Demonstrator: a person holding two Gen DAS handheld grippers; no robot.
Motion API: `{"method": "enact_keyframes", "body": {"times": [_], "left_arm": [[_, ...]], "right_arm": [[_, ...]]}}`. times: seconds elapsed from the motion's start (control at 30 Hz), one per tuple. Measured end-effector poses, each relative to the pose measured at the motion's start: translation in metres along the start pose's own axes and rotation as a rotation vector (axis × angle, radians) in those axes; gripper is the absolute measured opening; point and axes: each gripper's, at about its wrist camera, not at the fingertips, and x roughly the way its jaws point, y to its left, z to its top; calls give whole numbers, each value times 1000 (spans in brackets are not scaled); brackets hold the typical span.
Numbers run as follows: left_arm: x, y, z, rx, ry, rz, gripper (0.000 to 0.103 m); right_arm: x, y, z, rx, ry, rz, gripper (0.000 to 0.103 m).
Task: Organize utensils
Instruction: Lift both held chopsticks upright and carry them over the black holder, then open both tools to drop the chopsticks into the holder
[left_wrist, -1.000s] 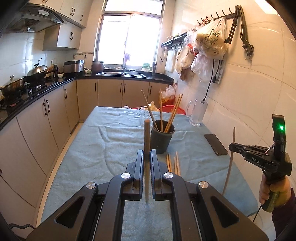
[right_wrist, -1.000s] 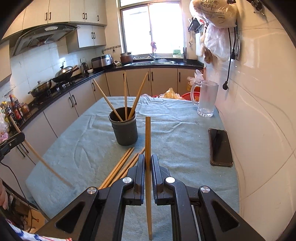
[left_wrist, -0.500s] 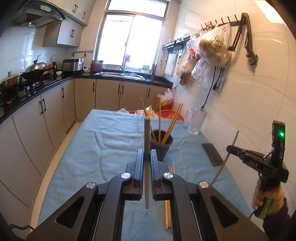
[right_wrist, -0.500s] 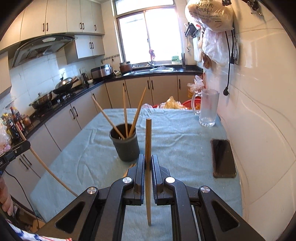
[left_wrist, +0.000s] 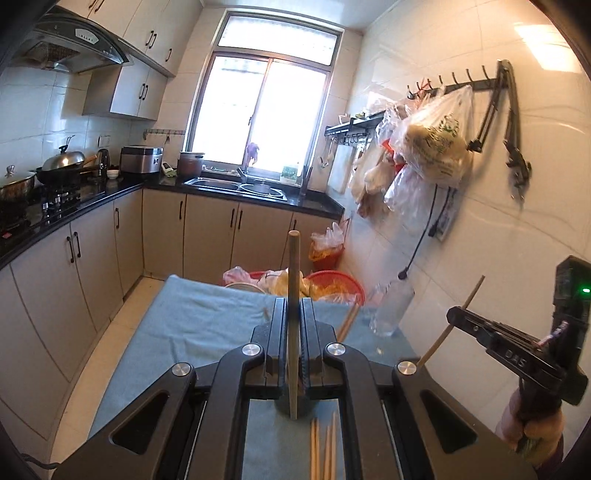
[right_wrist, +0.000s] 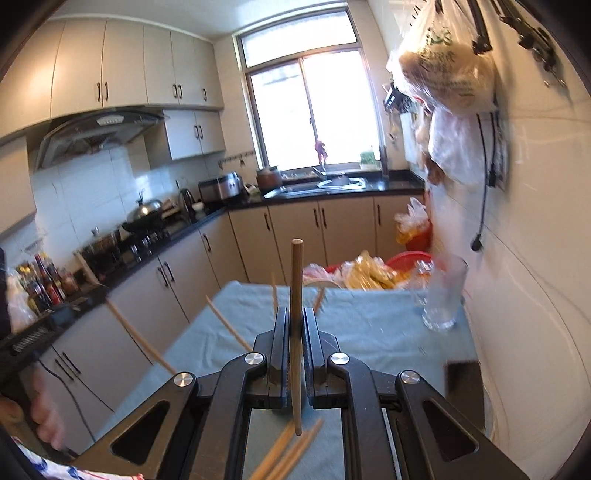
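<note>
My left gripper is shut on a wooden chopstick that stands upright between its fingers. My right gripper is shut on another wooden chopstick, also upright. The right gripper also shows at the right of the left wrist view with its chopstick slanting. The dark utensil cup is mostly hidden behind the left fingers; chopstick tips stick up from it. Several loose chopsticks lie on the blue cloth below both grippers.
The table carries a blue cloth. A glass jug and a dark phone sit near the tiled wall on the right. Red baskets with bags lie beyond the table. Kitchen counters run along the left.
Both grippers have risen and tilted up with their chopsticks, so the table sinks low in both views and the cup drops behind the fingers.
</note>
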Motion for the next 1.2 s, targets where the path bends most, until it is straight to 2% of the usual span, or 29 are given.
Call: {"method": "enact_keyframes", "body": {"times": [0.13,0.27,0.33,0.57,0.7,0.9,0.97,1.0,1.03,1.1,1.17,1.2], "left_arm": [[32,-5,17,-13,-10,12,6],[67,-9,20,-24,13,3,6],[86,-9,18,-34,42,-8,6],[138,-3,-8,-25,150,23,6],[147,3,-20,-32,185,37,6],[136,1,-24,-7,176,50,9],[130,-1,-25,12,163,60,15],[125,-1,-24,17,155,64,24],[122,-1,-24,18,146,69,33],[112,1,-23,17,121,79,38],[103,2,-22,18,107,82,39],[99,2,-22,17,104,82,40]], "right_arm": [[13,7,21,8,-35,18,7],[39,7,25,45,-34,28,7],[57,4,20,65,-24,24,7],[109,-17,-8,153,72,30,7],[128,-26,-22,172,121,29,7],[146,-36,-34,202,171,25,7],[150,-38,-36,211,176,22,8],[151,-39,-36,215,177,20,8],[152,-39,-35,215,179,18,10],[152,-39,-34,211,177,15,20],[150,-39,-33,211,170,9,36],[148,-39,-33,213,166,8,37]]}}
